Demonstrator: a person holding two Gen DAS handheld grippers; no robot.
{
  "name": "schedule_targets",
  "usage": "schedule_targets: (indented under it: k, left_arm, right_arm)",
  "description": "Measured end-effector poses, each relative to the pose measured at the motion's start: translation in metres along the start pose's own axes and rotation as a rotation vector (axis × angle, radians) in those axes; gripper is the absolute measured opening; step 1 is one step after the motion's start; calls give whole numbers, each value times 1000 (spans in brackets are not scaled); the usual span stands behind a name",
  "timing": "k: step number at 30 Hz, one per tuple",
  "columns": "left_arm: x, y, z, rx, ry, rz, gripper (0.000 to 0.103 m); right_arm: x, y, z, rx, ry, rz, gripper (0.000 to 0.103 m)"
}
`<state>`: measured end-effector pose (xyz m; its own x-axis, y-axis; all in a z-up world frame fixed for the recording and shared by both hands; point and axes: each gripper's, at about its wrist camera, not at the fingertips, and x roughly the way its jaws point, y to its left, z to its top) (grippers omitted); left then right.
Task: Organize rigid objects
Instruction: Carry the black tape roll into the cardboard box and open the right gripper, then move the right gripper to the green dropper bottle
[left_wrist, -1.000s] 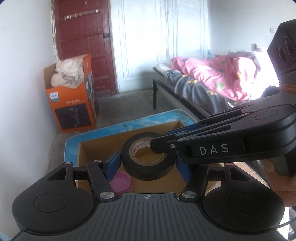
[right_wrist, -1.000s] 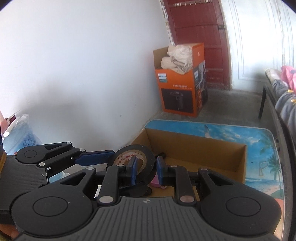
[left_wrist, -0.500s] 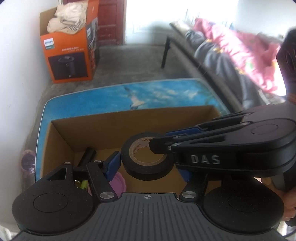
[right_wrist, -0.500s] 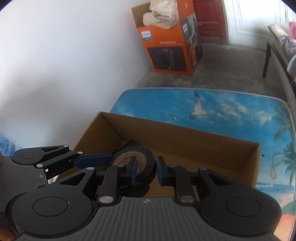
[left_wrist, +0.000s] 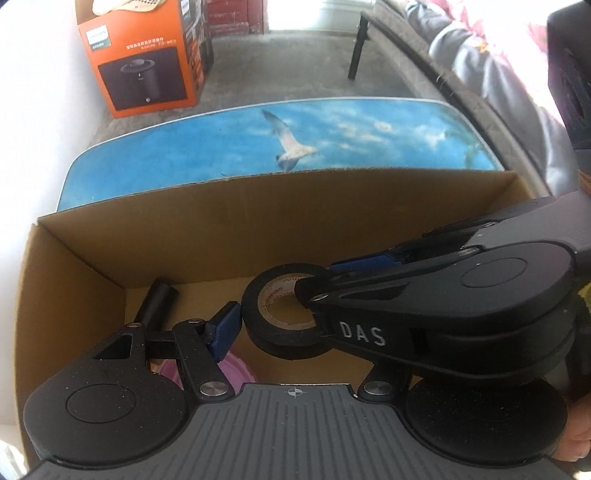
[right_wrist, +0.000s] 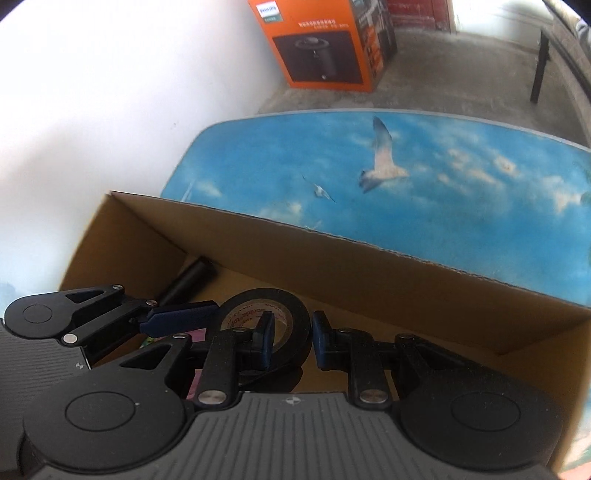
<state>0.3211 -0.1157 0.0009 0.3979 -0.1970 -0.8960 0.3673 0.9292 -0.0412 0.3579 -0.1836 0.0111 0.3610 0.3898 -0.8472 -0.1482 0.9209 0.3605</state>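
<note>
A black roll of tape (left_wrist: 282, 314) hangs over the open cardboard box (left_wrist: 258, 206). My right gripper (right_wrist: 291, 341) is shut on the roll (right_wrist: 291, 325), one finger through its hole and one outside its wall. My left gripper (left_wrist: 291, 325) is wide open around the roll; its left pad (left_wrist: 223, 328) stands just clear of the tape and its right finger is hidden behind the right gripper. A black cylinder (left_wrist: 157, 299) and a pink lid (left_wrist: 232, 369) lie in the box.
The box sits on a blue table (left_wrist: 332, 133) with a seagull print. An orange appliance carton (left_wrist: 147, 55) stands on the floor by the white wall. A bed frame (left_wrist: 424, 55) is at the right.
Both grippers tilted downward and moved over the box with the tape. The left gripper's pads have opened wider off the roll. The right gripper keeps its hold.
</note>
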Motion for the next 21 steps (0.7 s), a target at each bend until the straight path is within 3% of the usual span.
schedule_targets:
  k: [6, 13, 21]
  left_arm:
    - [9, -6, 1, 23, 10, 39, 66]
    - [1, -5, 4, 19, -13, 38, 70]
    - [-56, -4, -10, 5, -125, -8, 73]
  right_arm:
    - [19, -12, 5, 57, 24, 22, 26]
    - [24, -29, 3, 191, 45, 113, 29]
    - [-45, -9, -9, 185, -100, 157, 32]
